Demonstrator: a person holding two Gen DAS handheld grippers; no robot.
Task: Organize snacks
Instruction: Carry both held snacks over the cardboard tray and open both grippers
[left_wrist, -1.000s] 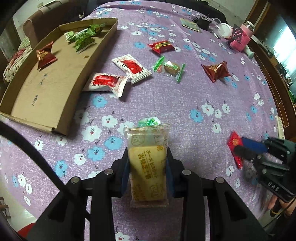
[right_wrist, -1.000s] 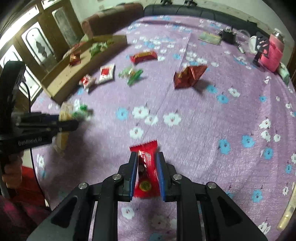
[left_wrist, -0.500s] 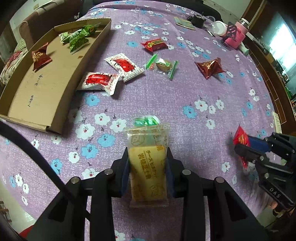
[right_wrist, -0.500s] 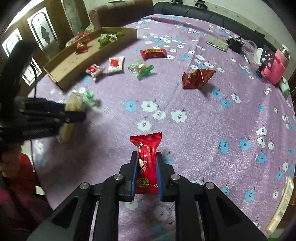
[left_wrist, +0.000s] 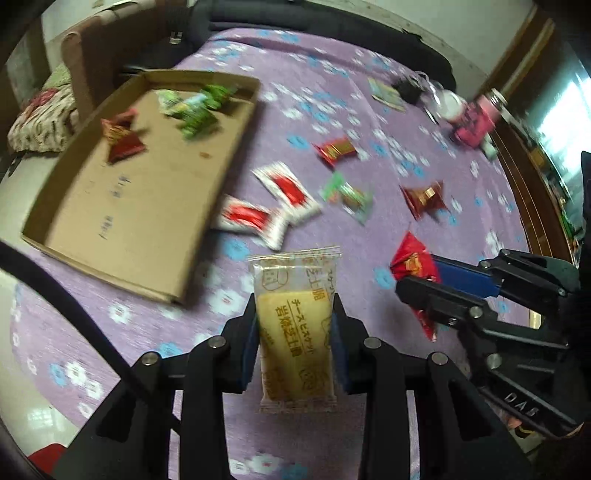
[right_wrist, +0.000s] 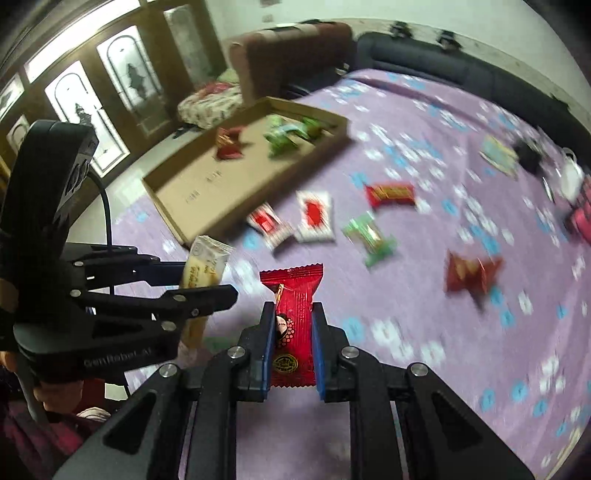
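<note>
Purple floral cloth (left_wrist: 373, 110) is covering the table. Left gripper (left_wrist: 295, 328) is clamping a clear-wrapped yellow biscuit packet (left_wrist: 293, 321) between narrowly set pads, off the cloth. Right gripper (right_wrist: 293, 332) is pinching a red foil candy wrapper (right_wrist: 293, 314), jaws nearly together. Step in hand, by judgement: carrying both to the shallow brown cardboard tray (left_wrist: 129, 206) at far left, already holding green and red sweets. Loose snacks are lying just beside its right wall. Next move calls for clearing that wall before release.

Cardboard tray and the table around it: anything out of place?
Yes. The cardboard tray holds only a few snacks; six packets, like the two white-and-red ones, lie loose on the purple cloth. Nothing looks spilled or torn.
</note>
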